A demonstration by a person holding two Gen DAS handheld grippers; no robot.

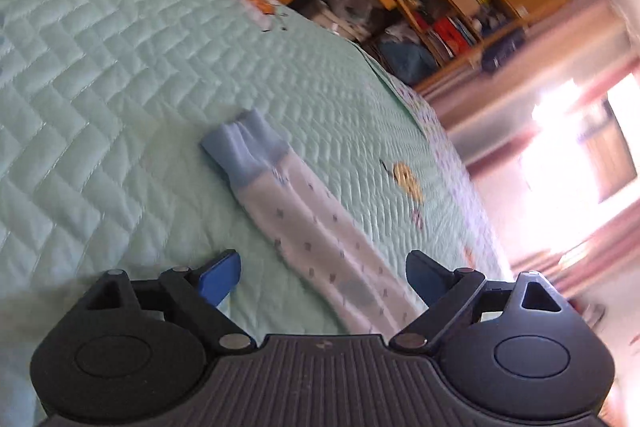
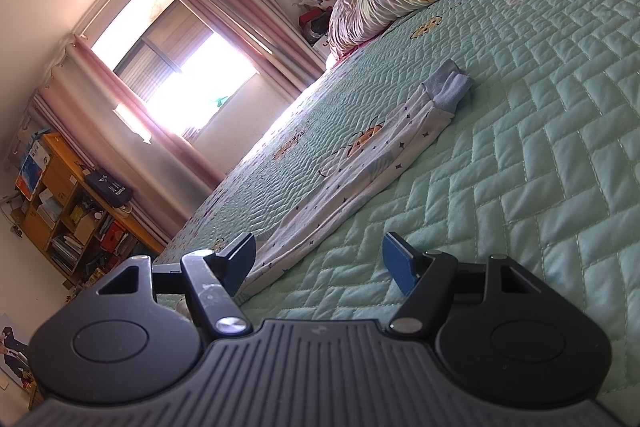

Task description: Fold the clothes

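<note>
We have left gripper (image 1: 322, 277) and right gripper (image 2: 320, 261) both spread wide, holding nothing, over the folded pants (image 1: 316, 227) on the quilted bedspread (image 1: 120, 67).

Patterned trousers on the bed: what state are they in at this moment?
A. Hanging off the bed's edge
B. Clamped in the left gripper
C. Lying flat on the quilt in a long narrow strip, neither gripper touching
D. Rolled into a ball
C: the trousers lie flat on the green quilt, with the left gripper and the right gripper both open and empty.
</note>
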